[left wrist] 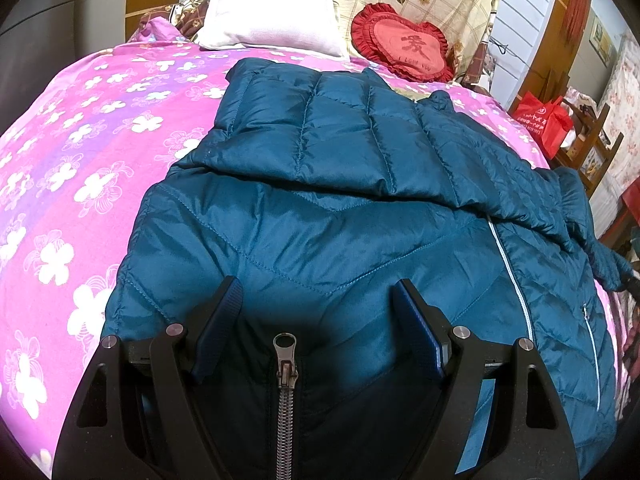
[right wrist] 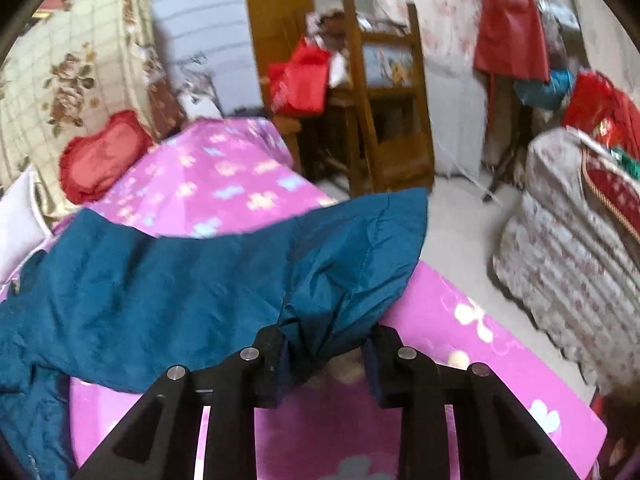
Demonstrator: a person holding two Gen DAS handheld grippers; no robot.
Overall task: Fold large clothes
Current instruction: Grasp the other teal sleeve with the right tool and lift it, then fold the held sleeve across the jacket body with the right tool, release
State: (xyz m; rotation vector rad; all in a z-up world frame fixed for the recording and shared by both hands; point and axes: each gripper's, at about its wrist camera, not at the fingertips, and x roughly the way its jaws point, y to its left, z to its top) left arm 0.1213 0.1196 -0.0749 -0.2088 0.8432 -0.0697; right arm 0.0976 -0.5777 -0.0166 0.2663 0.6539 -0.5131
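Our left gripper (left wrist: 318, 308) jaws gape over the blue jacket (left wrist: 320, 216); our right gripper (right wrist: 327, 346) pinches its sleeve (right wrist: 352, 264). Only the left view reads "I LOVE YOU" on the far heart pillow (left wrist: 400, 44).

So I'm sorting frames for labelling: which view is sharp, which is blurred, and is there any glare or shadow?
Left wrist view: sharp, fisheye-curved, soft sheen on the teal quilted jacket, dark shadow by the zipper pull. Right wrist view: motion-blurred throughout, pink floral bedsheet smeared.
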